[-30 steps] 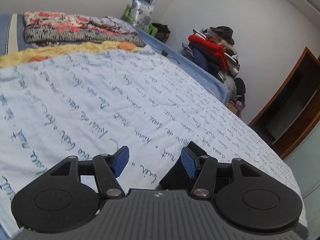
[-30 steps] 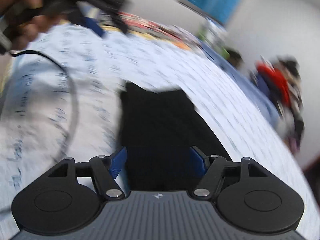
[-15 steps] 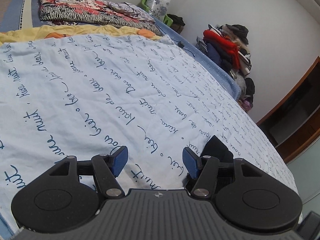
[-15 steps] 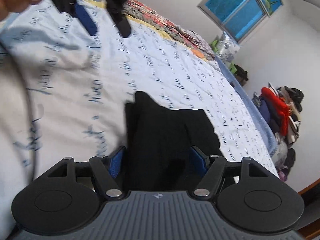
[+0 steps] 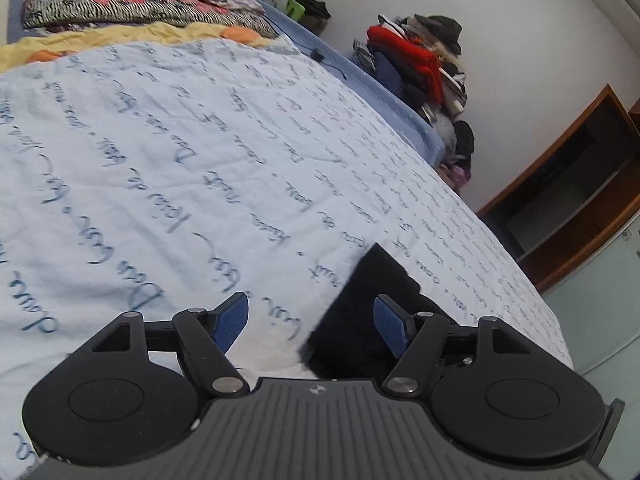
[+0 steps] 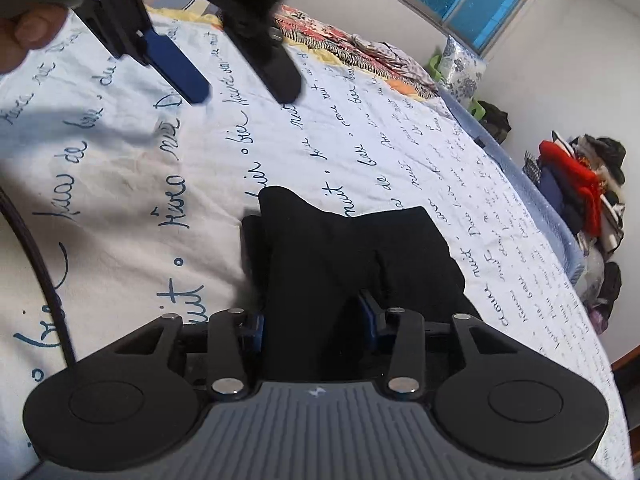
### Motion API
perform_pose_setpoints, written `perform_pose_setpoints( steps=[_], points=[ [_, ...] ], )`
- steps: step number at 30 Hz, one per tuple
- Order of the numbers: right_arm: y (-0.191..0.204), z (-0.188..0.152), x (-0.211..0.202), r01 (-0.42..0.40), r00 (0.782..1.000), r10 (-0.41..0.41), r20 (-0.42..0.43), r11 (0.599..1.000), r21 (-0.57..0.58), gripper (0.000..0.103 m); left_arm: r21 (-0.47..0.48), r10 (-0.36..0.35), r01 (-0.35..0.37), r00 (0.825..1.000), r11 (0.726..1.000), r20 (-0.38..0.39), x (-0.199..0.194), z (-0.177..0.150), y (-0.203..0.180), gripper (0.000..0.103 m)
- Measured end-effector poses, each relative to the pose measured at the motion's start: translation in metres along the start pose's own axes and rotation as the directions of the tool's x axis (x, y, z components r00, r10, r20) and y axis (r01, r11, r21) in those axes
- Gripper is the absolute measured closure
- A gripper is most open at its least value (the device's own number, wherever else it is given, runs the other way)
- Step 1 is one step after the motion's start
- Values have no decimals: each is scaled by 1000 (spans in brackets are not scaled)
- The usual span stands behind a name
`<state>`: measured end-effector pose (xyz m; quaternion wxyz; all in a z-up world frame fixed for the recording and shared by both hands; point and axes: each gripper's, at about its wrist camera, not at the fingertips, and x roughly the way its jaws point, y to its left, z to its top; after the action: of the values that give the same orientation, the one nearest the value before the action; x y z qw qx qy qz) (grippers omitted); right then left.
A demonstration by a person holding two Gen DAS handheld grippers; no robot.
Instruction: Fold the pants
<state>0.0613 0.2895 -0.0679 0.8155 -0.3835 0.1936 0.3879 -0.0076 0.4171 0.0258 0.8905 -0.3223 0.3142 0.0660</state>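
Observation:
The black pants lie as a folded bundle on the pale blue script-printed bedsheet. My right gripper has the near end of the bundle between its blue pads. Its jaws are closing and the pads press on the cloth from both sides. In the left wrist view a corner of the pants reaches in beside the right finger. My left gripper hovers there with its jaws opening and nothing pinched. In the right wrist view the left gripper hangs above the sheet at the upper left, held by a hand.
Folded patterned blankets are stacked at the head of the bed. A heap of clothes stands past the bed's far edge, with a wooden shelf beside it. A black cable crosses the sheet at left.
The right gripper's jaws have narrowed onto the pants bundle. The left gripper shifted so the pants' corner now shows beside its right finger, and its jaws stand wider.

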Motion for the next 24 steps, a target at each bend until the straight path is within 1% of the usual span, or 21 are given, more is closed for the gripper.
perform_pose_setpoints(
  steps=[5, 7, 10, 12, 13, 15, 17, 19, 24],
  points=[
    [-2, -2, -1, -4, 1000, 4, 8, 1000, 25, 63, 0, -18, 18, 999, 1000, -28, 10, 1, -14, 32],
    [-3, -1, -2, -13, 1000, 12, 10, 999, 36, 68, 1, -15, 15, 999, 1000, -38, 14, 3, -16, 32],
    [-7, -2, -5, -25, 999, 24, 29, 998, 61, 78, -16, -13, 12, 999, 1000, -48, 18, 6, -16, 32],
    [-9, -2, -9, -31, 999, 28, 34, 997, 73, 84, -32, -26, 24, 998, 999, -57, 20, 8, -16, 31],
    [-8, -1, -11, -27, 999, 25, 38, 997, 69, 85, -45, -37, 34, 997, 998, -70, 23, 9, -15, 31],
    [-10, -1, -14, -31, 998, 28, 49, 997, 75, 86, -90, -76, 66, 991, 994, -111, 32, 10, -11, 31],
    [-13, -1, -16, -30, 998, 25, 59, 996, 87, 87, -148, -116, 92, 981, 985, -157, 43, 7, -6, 31],
    [-15, -2, -18, -32, 998, 26, 64, 995, 97, 87, -187, -128, 93, 975, 978, -182, 51, 5, -4, 31],
    [-21, -2, -24, -32, 997, 23, 80, 993, 113, 87, -237, -164, 107, 958, 966, -234, 68, 1, -2, 31]
  ],
)
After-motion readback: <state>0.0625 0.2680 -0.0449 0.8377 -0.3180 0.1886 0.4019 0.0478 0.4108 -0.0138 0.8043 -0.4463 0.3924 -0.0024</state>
